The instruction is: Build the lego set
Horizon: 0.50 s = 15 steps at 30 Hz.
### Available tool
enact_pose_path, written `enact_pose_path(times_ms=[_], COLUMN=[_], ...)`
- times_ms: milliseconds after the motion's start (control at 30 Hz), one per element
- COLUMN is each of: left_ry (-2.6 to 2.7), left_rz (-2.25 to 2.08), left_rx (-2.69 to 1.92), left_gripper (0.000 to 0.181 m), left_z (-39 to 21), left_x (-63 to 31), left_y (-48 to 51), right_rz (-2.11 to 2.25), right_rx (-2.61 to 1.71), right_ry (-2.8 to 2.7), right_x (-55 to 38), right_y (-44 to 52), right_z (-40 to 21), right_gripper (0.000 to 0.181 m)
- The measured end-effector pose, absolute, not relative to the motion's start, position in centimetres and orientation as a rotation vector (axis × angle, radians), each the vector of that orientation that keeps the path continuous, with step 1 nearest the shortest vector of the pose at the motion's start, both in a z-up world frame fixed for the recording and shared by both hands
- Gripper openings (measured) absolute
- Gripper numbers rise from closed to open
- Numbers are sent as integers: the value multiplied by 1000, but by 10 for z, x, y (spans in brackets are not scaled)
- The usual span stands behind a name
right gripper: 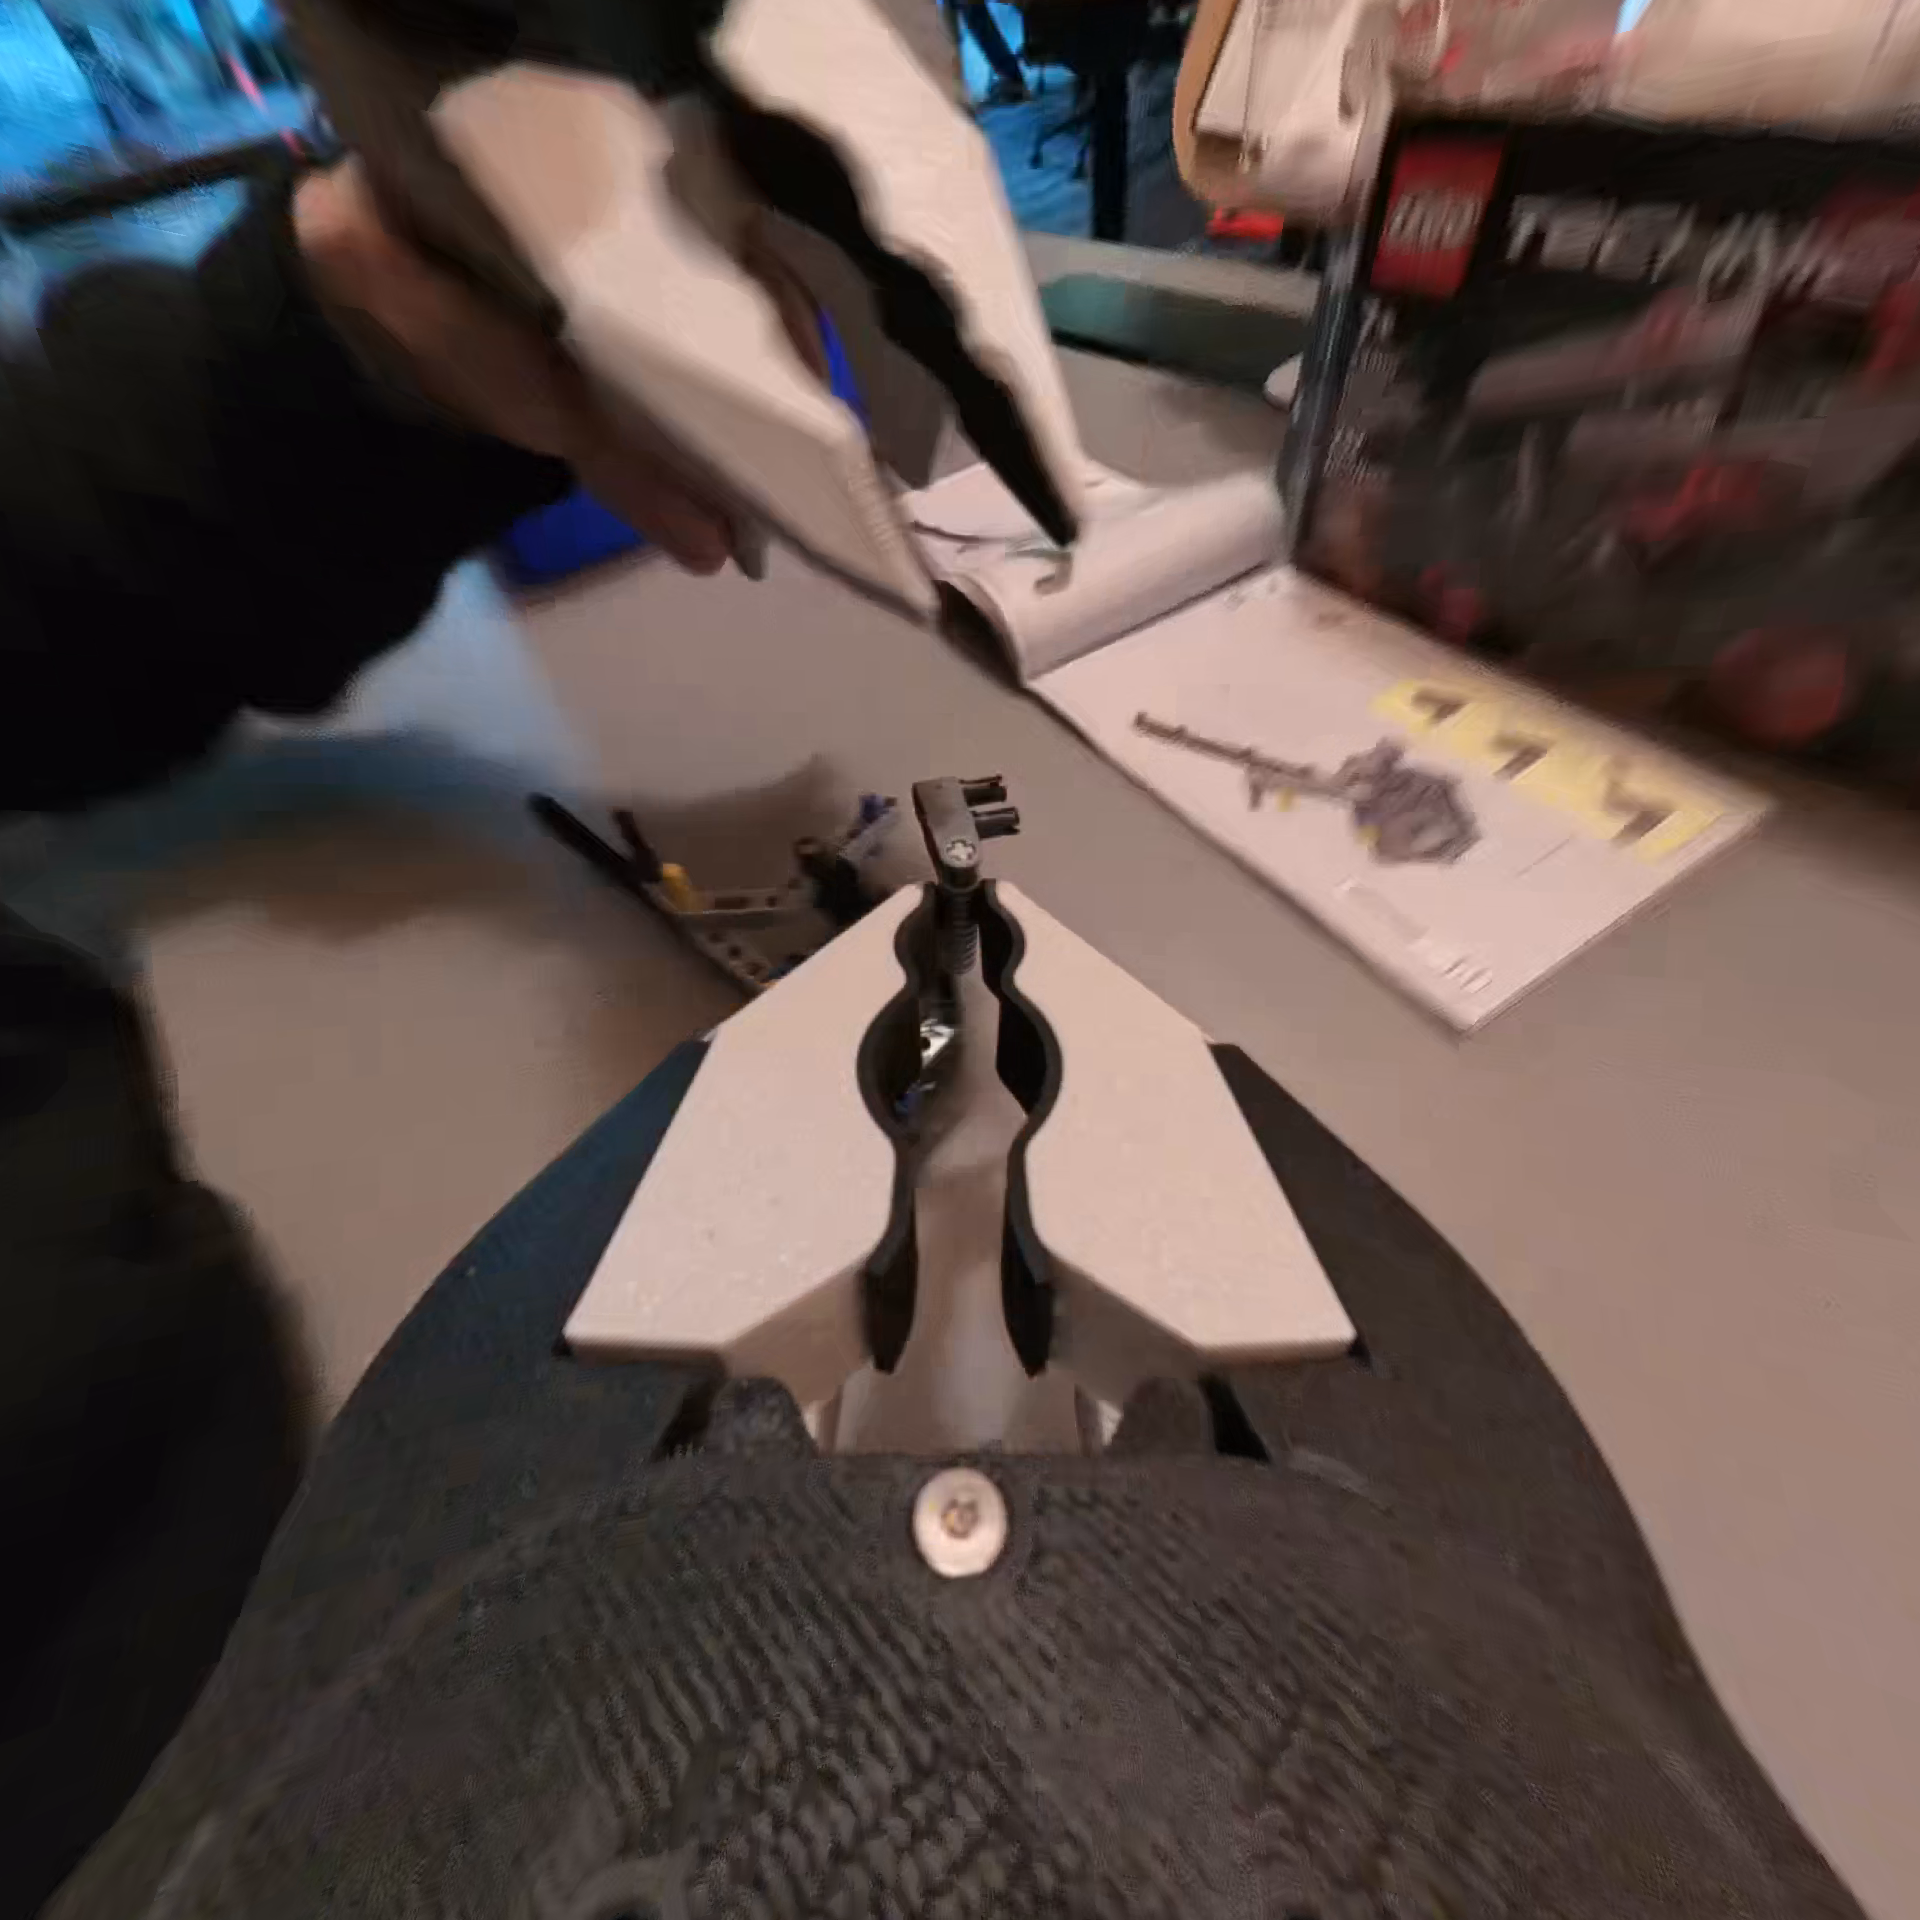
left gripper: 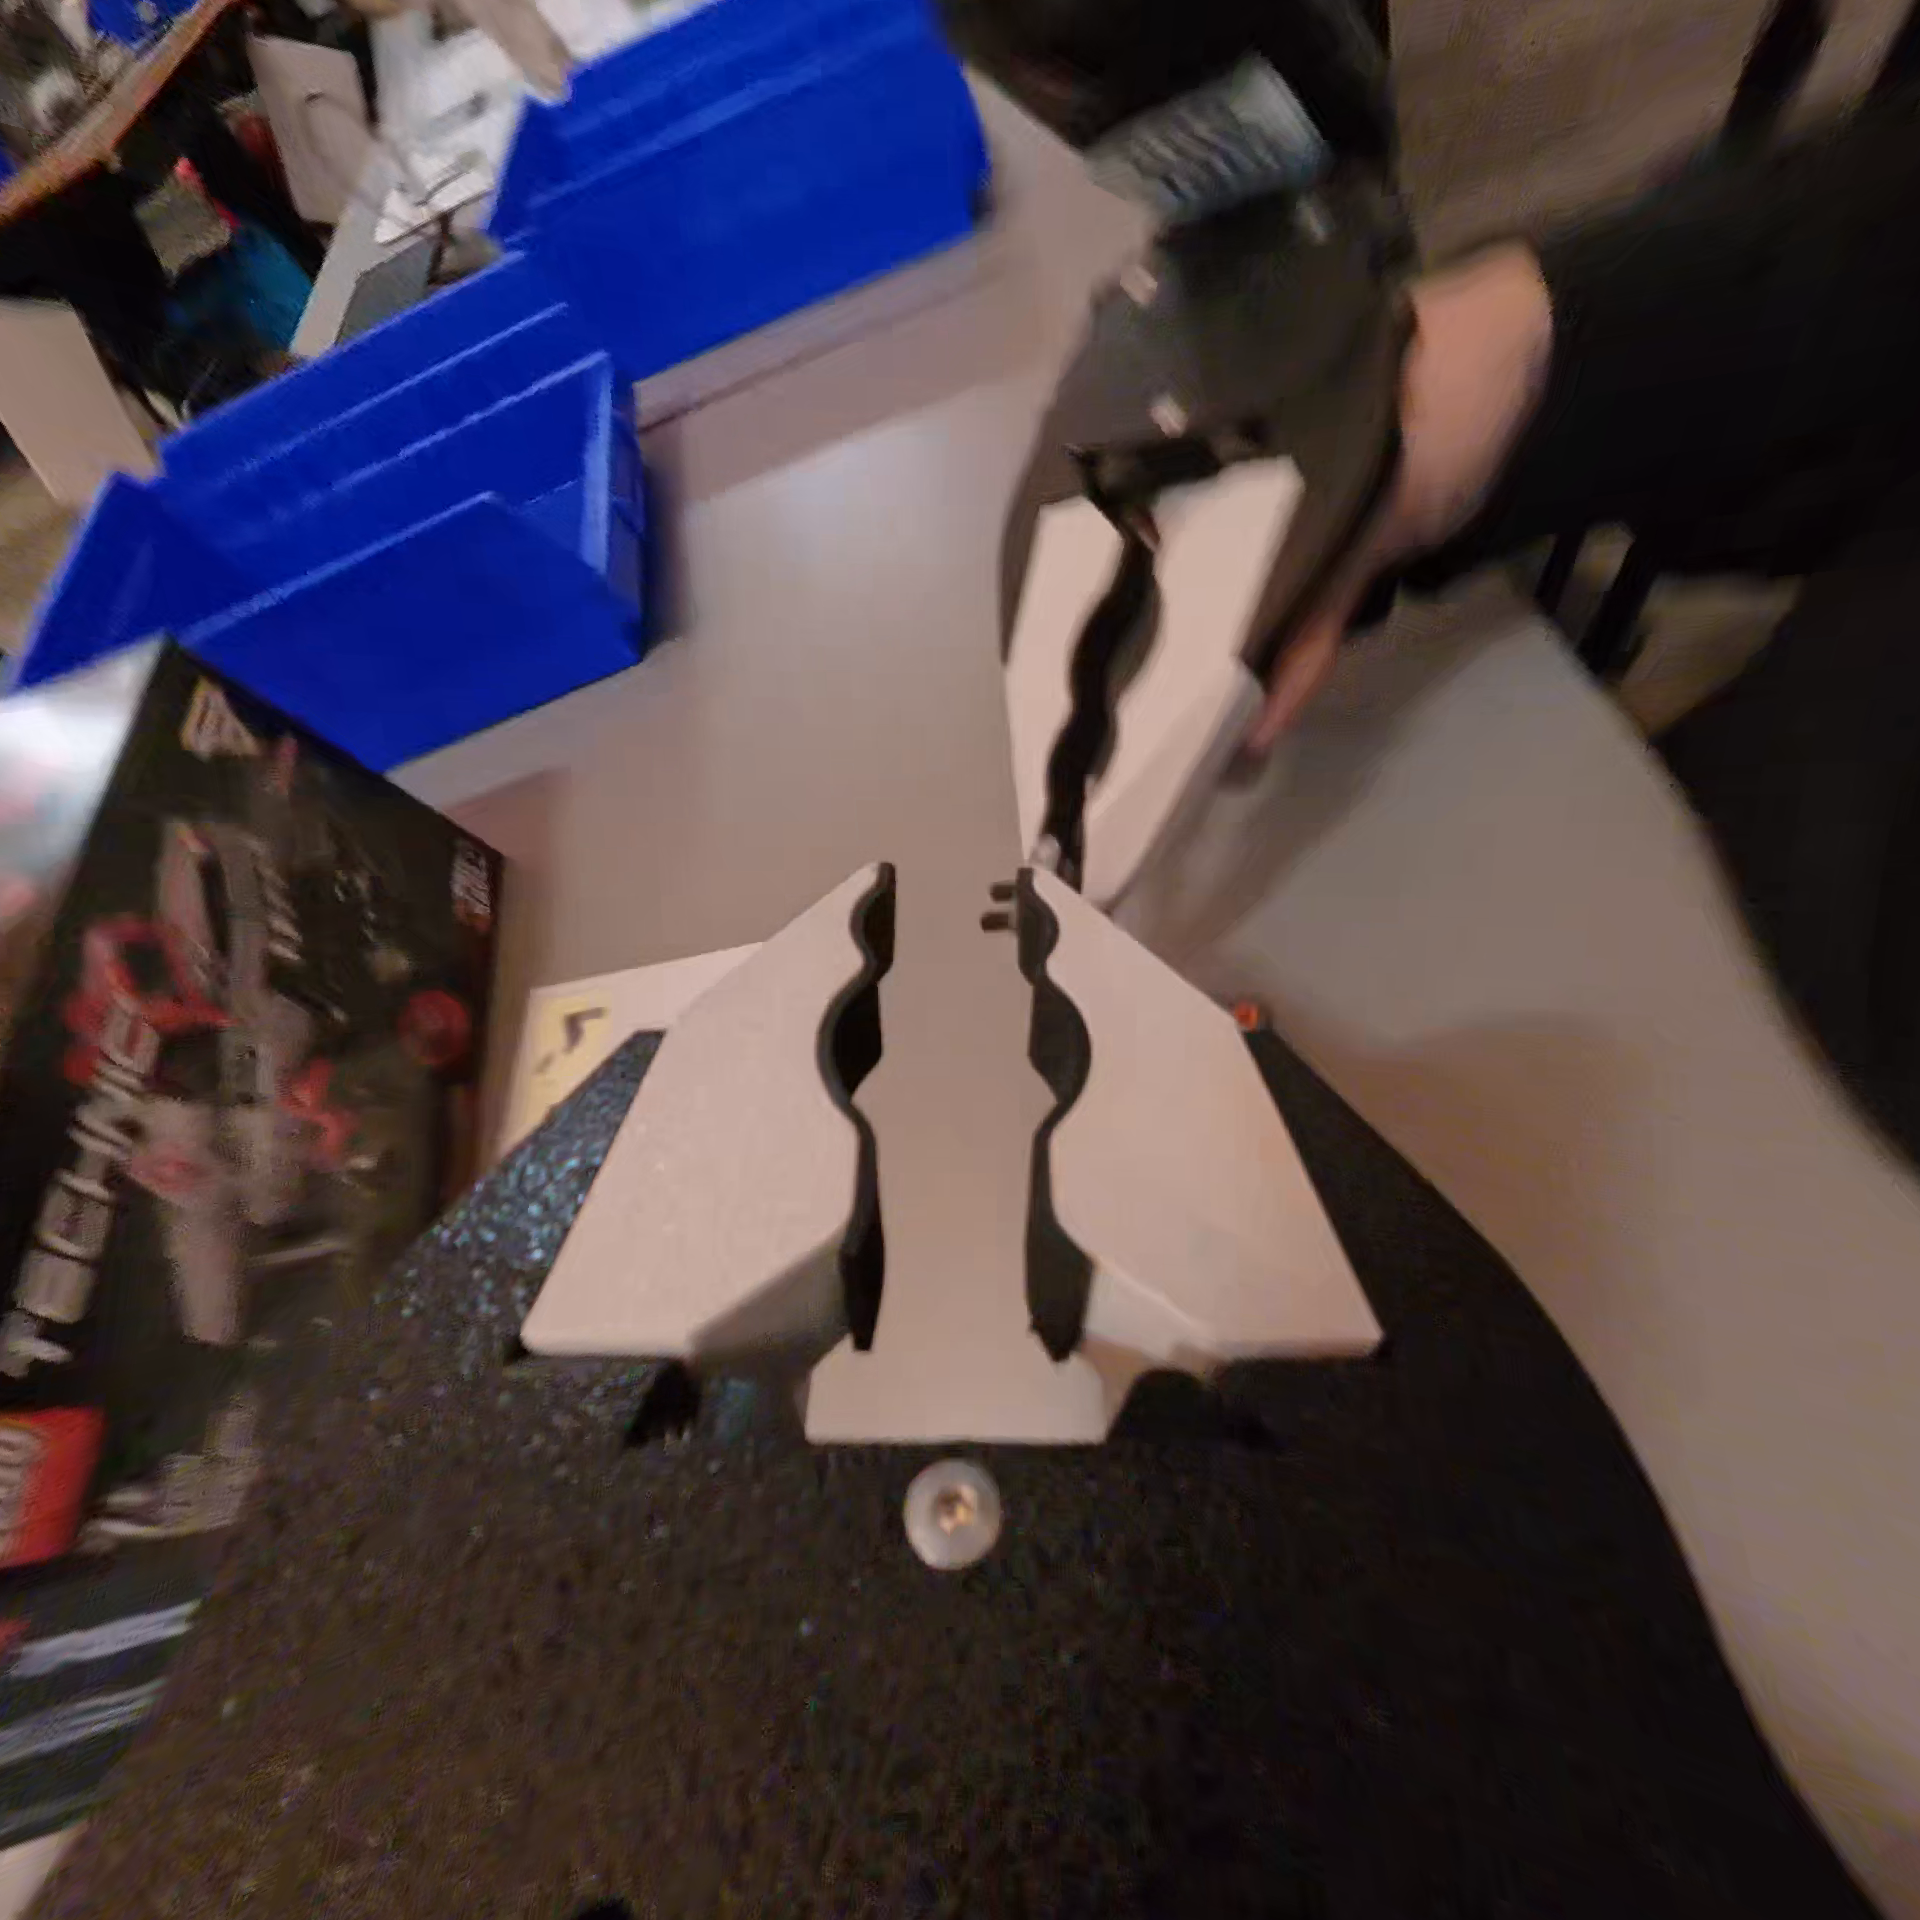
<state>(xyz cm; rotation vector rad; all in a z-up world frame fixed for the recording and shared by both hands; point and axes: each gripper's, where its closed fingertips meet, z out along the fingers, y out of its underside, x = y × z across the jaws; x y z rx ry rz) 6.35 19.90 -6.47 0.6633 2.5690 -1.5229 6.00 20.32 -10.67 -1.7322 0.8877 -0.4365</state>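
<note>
**Caller:** Fingers [right gripper: 1143,1164] on the right gripper [right gripper: 961,899] are pinched in at the tips, clamping a small black lego piece [right gripper: 961,831].

**Analyst:** And what a fiddly little part. A ridged black shaft runs down between the pads, a round hub with a cross-shaped hole sits just past the tips, and two stubby pins stick out sideways at the top.

**Caller:** Over to the left gripper [left gripper: 956,904]: its jaws stand apart, nothing between them. In the left wrist view those two pins poke in just beside the tip of its right-hand finger.

**Analyst:** On the grey table [right gripper: 1558,1247] beyond the held piece lies a partly built grey beam assembly [right gripper: 727,914] with black rods and a yellow bit.

**Caller:** An open instruction booklet [right gripper: 1351,810] lies nearby, the dark set box [right gripper: 1610,416] standing behind it.

**Analyst:** Blue bins [left gripper: 416,499] line the far edge. Much of the picture is motion-blurred.
</note>
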Motion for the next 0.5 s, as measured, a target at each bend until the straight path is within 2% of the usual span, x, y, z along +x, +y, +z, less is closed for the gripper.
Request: enact_pose_path(times_ms=[133, 400, 500], left_ry=[2357, 2262, 2216], left_rz=[-1154, -1117, -1098], left_rx=[946, 1003, 1018], left_gripper=[25, 11, 17], left_z=[-85, -89, -87], left_x=[52, 43, 41], left_y=[202, 197, 198], right_rz=[-178, -61, -97], right_rx=[-1546, -1420, -1457], right_ry=[1014, 1050, 1062], right_x=[45, 39, 39], right_y=[204, 210, 210], right_z=[-97, -93, -98], right_gripper=[6, 5, 6])
